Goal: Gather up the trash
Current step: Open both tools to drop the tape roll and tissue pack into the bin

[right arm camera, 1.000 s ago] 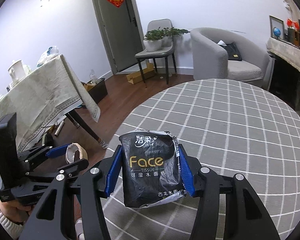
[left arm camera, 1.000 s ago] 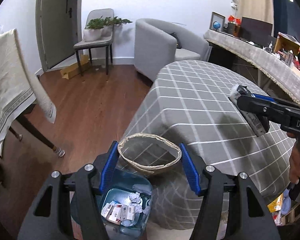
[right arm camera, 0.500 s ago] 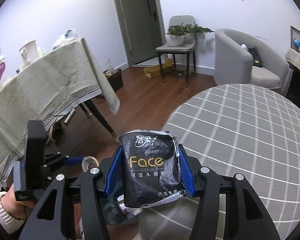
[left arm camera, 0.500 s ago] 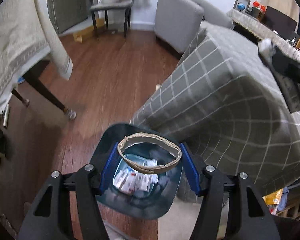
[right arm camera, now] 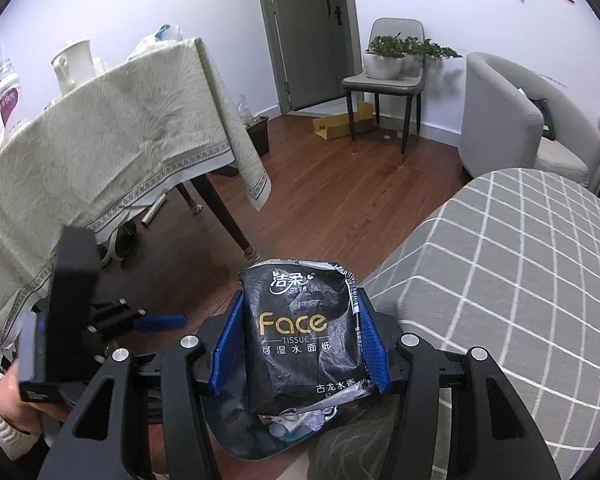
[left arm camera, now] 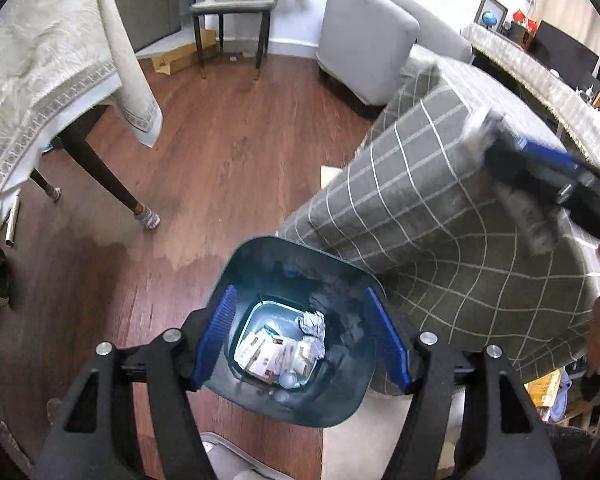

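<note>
My left gripper [left arm camera: 299, 296] hangs right above the dark blue bin [left arm camera: 260, 256]. Its jaws are opening and nothing is between them. Crumpled paper and small cartons [left arm camera: 280, 352] lie at the bottom of the bin. My right gripper [right arm camera: 300, 300] is shut on a black "Face" tissue pack [right arm camera: 296, 332] and holds it upright over the near rim of the bin [right arm camera: 244, 440]. In the left wrist view the right gripper [left arm camera: 500, 148] is a blur at the right. The left gripper's blue finger [right arm camera: 160, 322] shows to the left of the pack.
The bin stands on the wooden floor against the round table with the grey checked cloth [left arm camera: 440, 200]. A table with a beige cloth [left arm camera: 40, 60] and a dark leg [left arm camera: 100, 176] stands to the left. A grey armchair [left arm camera: 364, 40] and a chair [left arm camera: 232, 4] stand farther off.
The cardboard ring that sat between my left jaws is gone and the jaws stand wider. The left gripper has tipped down over the bin. The right gripper has carried the pack off the table's edge.
</note>
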The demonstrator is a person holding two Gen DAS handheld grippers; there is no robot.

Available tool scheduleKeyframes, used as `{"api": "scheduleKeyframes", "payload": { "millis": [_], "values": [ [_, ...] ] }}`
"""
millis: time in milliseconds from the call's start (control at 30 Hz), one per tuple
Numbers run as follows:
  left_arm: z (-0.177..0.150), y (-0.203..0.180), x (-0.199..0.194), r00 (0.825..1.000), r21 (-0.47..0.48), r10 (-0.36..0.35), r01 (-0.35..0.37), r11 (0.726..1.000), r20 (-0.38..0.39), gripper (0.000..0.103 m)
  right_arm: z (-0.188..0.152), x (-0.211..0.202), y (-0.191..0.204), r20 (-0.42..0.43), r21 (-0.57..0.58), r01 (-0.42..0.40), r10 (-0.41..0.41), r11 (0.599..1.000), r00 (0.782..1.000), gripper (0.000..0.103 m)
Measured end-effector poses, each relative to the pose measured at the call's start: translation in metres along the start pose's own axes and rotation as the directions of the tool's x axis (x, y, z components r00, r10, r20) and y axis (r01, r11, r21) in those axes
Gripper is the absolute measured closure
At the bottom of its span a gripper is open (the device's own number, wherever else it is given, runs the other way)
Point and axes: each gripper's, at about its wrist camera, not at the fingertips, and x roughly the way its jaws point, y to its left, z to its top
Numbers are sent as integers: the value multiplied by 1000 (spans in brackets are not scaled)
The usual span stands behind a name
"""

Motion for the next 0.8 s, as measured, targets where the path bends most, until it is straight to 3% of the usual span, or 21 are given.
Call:
{"api": "scheduleKeyframes", "payload": {
  "millis": [233, 467, 800],
  "values": [
    [6, 4, -25, 994, 6, 8, -9, 1000, 106, 35, -6, 22, 15, -56, -24, -9, 8, 1000, 998, 49],
    [16, 14, -54, 975, -43, 10, -1, 999, 221, 46, -17, 50, 28, -127, -39, -18, 13, 999, 992, 49],
    [27, 10, -82, 951, -54, 9, 8, 999, 309, 58, -45, 82, 41, -247, -44, -32, 20, 999, 969, 49]
  ]
}}
